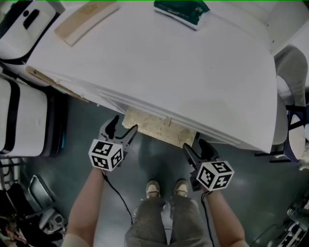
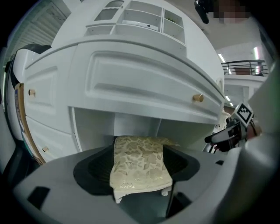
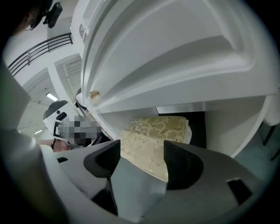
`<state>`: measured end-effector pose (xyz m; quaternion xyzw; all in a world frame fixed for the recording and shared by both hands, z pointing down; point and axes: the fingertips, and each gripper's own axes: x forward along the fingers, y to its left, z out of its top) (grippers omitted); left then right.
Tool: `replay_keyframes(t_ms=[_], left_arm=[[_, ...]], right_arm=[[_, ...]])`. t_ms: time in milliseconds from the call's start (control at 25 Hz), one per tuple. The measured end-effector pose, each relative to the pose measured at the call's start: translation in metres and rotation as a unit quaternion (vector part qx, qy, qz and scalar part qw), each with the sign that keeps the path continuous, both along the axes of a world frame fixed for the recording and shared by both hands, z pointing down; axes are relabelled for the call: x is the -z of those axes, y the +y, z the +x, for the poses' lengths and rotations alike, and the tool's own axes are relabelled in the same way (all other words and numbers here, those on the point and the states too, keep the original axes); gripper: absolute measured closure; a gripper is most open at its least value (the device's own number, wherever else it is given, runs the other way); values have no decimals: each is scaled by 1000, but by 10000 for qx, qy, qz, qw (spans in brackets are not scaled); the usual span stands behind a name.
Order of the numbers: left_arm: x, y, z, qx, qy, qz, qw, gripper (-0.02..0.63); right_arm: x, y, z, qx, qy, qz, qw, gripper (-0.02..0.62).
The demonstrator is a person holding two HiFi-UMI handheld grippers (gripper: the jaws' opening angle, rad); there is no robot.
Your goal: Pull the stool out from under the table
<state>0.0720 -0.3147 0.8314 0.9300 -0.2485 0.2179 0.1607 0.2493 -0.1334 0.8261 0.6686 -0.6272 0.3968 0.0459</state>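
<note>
Stool (image 1: 159, 126) cushion: cream-gold floral brocade; frame white. Table (image 1: 169, 62): white. Floor (image 1: 145, 159): dark grey.

Right gripper (image 3: 141, 154) jaws apart, nothing pressed. Stool (image 3: 153, 131) with gold patterned cushion sits just beyond them, tucked under white surface (image 3: 183, 52). Brass knob (image 3: 93, 94) on front.

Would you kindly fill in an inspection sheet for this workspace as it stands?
Surface: white table, mostly bare.
Job's things: stool with gold-patterned cushion, mostly tucked under the table's front edge.
Clutter: wooden board and green item at the far side.
Grippers: left gripper and right gripper both open, near the stool's two ends, gripping nothing.
Cables: black cable trailing from the left gripper.
Surroundings: grey floor; white units at left.
</note>
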Motion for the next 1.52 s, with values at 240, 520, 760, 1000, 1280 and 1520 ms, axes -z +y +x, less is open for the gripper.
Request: replay_keyframes(t_ms=[240, 520, 760, 1000, 1280, 1520], left_arm=[[-57, -22, 7, -54, -139, -182, 9997, 242], [-94, -50, 12, 121, -65, -395, 9991, 204], [-118, -58, 26, 95, -119, -655, 9977, 189], [-132, -67, 33, 48, -135, -779, 9969, 171], [-142, -67, 35, -44, 280, -1456, 9889, 155], [-142, -62, 42, -218, 331, -1552, 9871, 155]], right_arm=[[-51, -17, 21, -349, -137, 43, 9993, 261], [-95, -31, 43, -750, -160, 161, 9969, 196], [-118, -36, 59, -1058, -461, 196, 9931, 181], [-137, -41, 67, -1250, -542, 300, 9902, 152], [-149, -51, 62, -1155, -971, 413, 9877, 143], [-150, -53, 61, -1146, -1014, 451, 9872, 134]])
